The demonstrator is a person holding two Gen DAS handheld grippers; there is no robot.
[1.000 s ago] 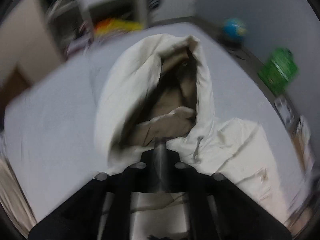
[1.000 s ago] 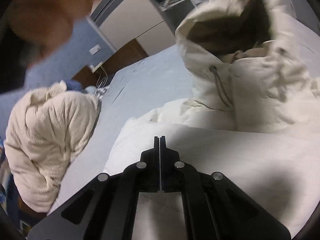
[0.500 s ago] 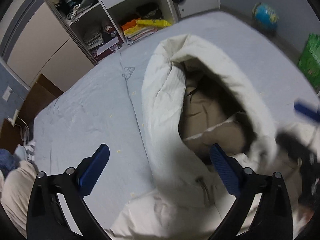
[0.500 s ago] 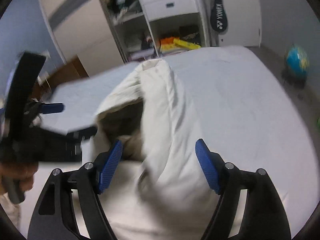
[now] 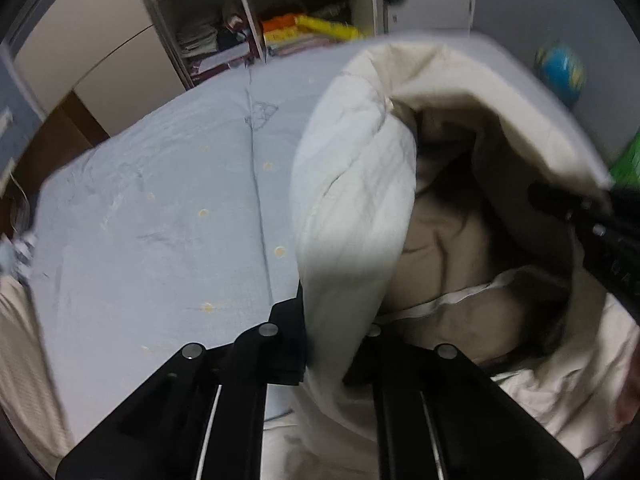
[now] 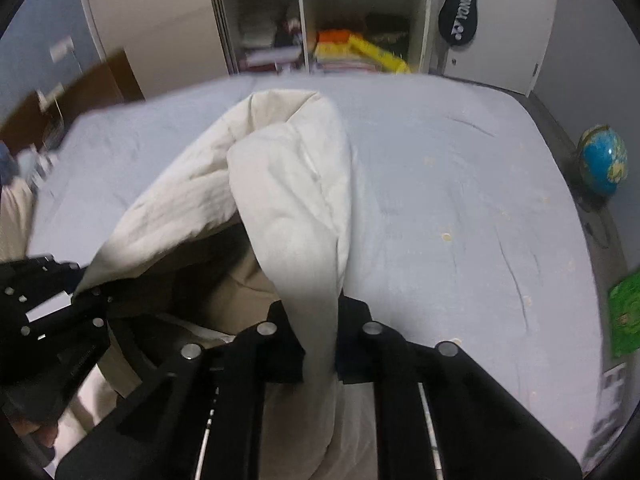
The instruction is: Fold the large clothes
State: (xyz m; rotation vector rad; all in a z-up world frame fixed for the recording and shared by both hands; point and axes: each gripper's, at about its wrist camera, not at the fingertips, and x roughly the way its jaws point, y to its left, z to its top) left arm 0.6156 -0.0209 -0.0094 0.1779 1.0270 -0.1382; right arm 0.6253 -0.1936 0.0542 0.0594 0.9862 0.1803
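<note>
A cream hooded jacket (image 5: 352,184) with a tan lining lies on a pale blue bed (image 5: 160,220). Its hood stands open, facing me. My left gripper (image 5: 336,336) is shut on the hood's left rim. My right gripper (image 6: 320,336) is shut on the hood's right rim (image 6: 296,216). The right gripper also shows at the right edge of the left wrist view (image 5: 600,236), and the left gripper at the left edge of the right wrist view (image 6: 44,312). The jacket's body is mostly hidden below the grippers.
Open shelves (image 6: 340,40) with books and clothes stand past the bed's far edge. A globe (image 6: 602,160) and a green pack (image 6: 626,312) are on the floor at the right. A cream blanket (image 5: 20,360) lies at the bed's left.
Both grippers were open half a second ago, on either side of the hood. Now each has closed on one side of the hood's rim.
</note>
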